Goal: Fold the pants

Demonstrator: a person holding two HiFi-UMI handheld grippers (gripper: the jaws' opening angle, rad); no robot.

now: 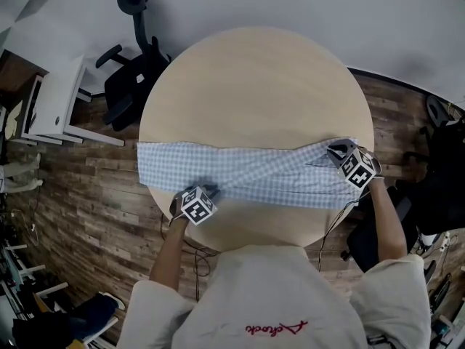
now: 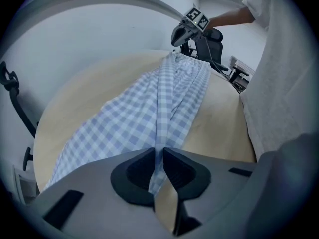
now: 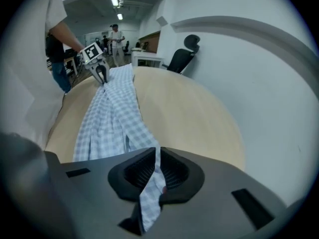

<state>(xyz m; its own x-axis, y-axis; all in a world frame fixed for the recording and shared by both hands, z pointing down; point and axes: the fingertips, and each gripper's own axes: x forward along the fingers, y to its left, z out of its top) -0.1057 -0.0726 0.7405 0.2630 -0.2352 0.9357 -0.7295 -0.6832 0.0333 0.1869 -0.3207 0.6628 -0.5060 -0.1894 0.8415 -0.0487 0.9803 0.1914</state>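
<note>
You had left gripper [image 2: 157, 168] and right gripper [image 3: 156, 169] clenched on the pants [image 1: 254, 171]; light, limp cloth, best pinched at opposite ends.

I see the blue-and-white checked pants [image 1: 247, 173] stretched in a long creased band across mid-frame, lying on the round table [image 1: 254, 86], left end reaching its edge.
</note>
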